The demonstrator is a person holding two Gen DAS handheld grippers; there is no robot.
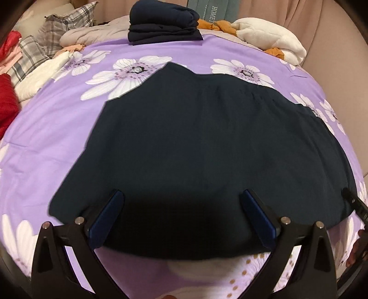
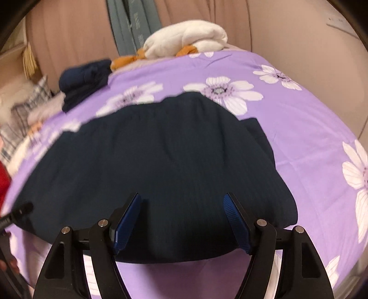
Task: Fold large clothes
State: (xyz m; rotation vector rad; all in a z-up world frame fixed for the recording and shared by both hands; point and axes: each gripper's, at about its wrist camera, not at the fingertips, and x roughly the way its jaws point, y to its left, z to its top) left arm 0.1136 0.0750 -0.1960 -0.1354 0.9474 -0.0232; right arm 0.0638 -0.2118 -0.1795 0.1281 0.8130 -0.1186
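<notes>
Hovering wide open and empty over the near hem of the dark garment (image 1: 202,142), the left gripper (image 1: 184,195) and right gripper (image 2: 182,197) are seemingly lining up to pinch it for folding toward the bedspread's (image 1: 46,142) far edge.

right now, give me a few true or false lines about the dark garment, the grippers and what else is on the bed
1. The dark garment lies spread on a purple flowered bedsheet. True.
2. The left gripper has its jaws shut on the cloth. False: the jaws stand apart, gripping nothing.
3. A folded dark pile sits at the far edge of the bed. True.
4. The right gripper holds a white towel. False: it is open above the garment's near edge.
5. The sheet is plain green. False: purple with white flowers.
</notes>
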